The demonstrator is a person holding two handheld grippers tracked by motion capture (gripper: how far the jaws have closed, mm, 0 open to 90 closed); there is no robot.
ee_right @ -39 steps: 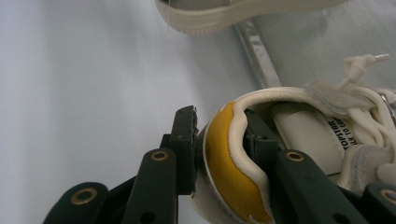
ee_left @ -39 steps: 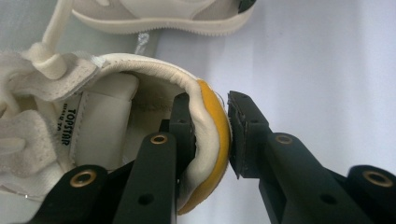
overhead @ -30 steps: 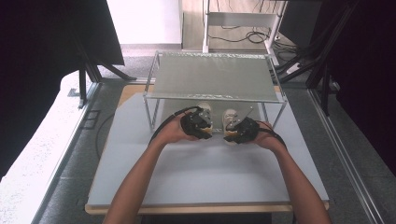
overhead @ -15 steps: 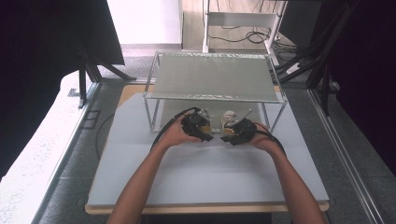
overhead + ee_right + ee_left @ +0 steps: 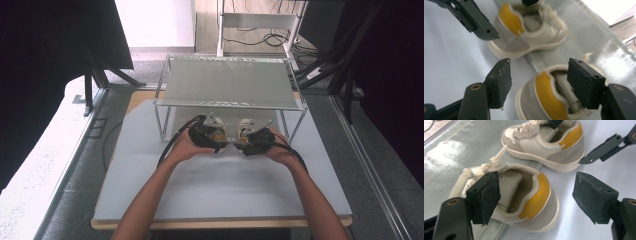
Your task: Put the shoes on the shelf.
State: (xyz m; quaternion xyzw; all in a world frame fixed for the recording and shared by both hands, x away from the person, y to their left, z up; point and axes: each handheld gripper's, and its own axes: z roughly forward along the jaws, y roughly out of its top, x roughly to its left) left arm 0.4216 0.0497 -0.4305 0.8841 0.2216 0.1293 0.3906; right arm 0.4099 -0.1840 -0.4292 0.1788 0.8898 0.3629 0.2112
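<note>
A: Letting go, by the look of it: left gripper (image 5: 535, 195) wide, jaws just now opening, heel of the left shoe (image 5: 541, 212) between them, one pad inside the collar, the other well clear.

B: Same at the right gripper (image 5: 541, 82): wide, just now opening, right shoe (image 5: 544, 100) between the jaws, one pad down inside the collar. Both shoes resting on the tabletop (image 5: 599, 145), toes pointing away under the shelf (image 5: 227, 82).

A: Likely trouble: hooking a collar while pulling straight back, dragging or tipping that shoe.

B: Or catching the loose lace just ahead of the inner jaw. Or knocking the neighbouring shoe, so near.

A: Safer lifting clear first, then backing off.
</note>
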